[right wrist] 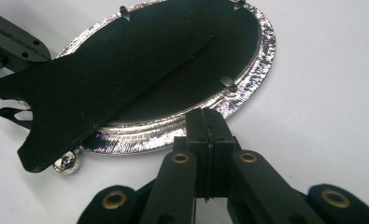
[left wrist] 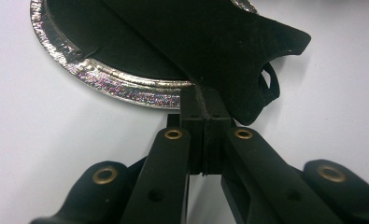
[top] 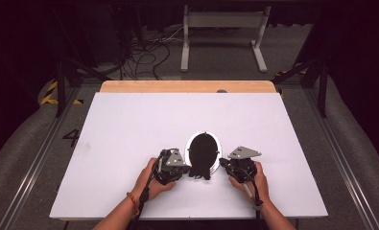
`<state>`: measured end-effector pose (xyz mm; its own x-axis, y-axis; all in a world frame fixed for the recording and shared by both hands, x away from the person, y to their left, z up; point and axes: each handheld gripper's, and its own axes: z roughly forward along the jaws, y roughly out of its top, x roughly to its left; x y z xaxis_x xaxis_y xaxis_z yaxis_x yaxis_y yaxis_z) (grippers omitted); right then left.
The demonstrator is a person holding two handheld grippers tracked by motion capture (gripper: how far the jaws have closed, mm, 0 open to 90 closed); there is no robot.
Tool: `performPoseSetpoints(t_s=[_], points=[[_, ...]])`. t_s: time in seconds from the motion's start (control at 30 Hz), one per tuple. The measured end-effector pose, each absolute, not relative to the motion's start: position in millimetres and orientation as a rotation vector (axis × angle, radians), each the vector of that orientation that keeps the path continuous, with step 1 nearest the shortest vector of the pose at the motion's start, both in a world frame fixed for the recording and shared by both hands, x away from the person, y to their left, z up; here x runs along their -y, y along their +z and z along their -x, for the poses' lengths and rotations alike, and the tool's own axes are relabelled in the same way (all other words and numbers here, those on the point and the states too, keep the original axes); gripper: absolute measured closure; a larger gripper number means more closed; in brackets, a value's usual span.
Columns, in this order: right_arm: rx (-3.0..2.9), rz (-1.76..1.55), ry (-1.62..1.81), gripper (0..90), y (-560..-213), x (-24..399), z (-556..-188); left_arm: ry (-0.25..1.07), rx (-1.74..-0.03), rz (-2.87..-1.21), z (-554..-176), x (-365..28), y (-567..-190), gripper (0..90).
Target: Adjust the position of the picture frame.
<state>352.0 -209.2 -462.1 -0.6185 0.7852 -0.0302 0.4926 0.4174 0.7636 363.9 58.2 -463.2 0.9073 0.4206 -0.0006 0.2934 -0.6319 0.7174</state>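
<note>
Broadly, table (top: 129,143): white surface, bare around the work.
Frame (top: 204,152): oval picture frame, face down, lower centre of the high view.
Stand (right wrist: 102,88): black backing prop, seemingly being opened.
Left gripper (left wrist: 204,114): jaws closed against the stand's edge.
Right gripper (right wrist: 209,122): jaws closed, touching the silver rim, probably steadying.

The oval frame (right wrist: 247,88) has a shiny, pebbled silver rim, metal by its look, around a matt black back panel. A matt black stand flap (right wrist: 102,84), perhaps card or plastic, lies across it toward 8 o'clock. The table (top: 129,124) is smooth matt white, with a bare wood strip (top: 187,86) at 12 o'clock.
</note>
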Motion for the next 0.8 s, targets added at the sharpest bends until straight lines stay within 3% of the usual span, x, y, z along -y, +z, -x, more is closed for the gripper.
performPoseSetpoints(t_s=[0.13, 0.2, 0.37, 0.8], points=[[-2.291, -1.097, 1.049, 89.1, -462, 210, -353, 0.217, -0.508, -2.289, -364, -58, -464, 90.0], [-2.293, -1.077, 1.061, 83.7, -461, 211, -351, 0.232, -0.512, -2.294, -363, -58, -462, 89.1], [-2.289, -1.097, 1.12, 84.9, -456, 229, -348, 0.268, -0.474, -2.303, -360, -67, -456, 86.3], [-2.279, -0.984, 1.154, 84.3, -433, 260, -325, 0.321, -0.526, -2.192, -336, -151, -443, 83.7]])
